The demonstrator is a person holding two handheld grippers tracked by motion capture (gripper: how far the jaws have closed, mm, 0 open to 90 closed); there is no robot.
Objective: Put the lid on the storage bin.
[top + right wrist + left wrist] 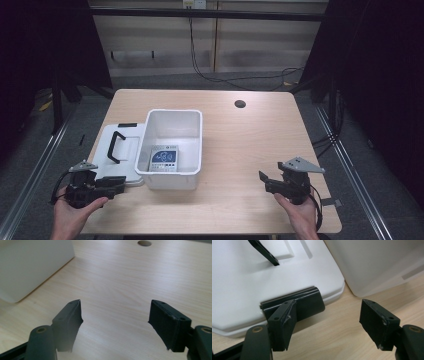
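The left gripper (116, 186) hovers low over the table (240, 150), jaws spread wide with nothing between them. Just ahead of its left jaw lies the white lid (249, 285), flat on the table; the lid's black latch (297, 302) sits right at that jaw's tip, and whether they touch cannot be told. The white bin (172, 150) stands beyond the lid, ahead of the right jaw. The right gripper (264, 180) is held well apart from the bin, jaws open and empty above bare wood.
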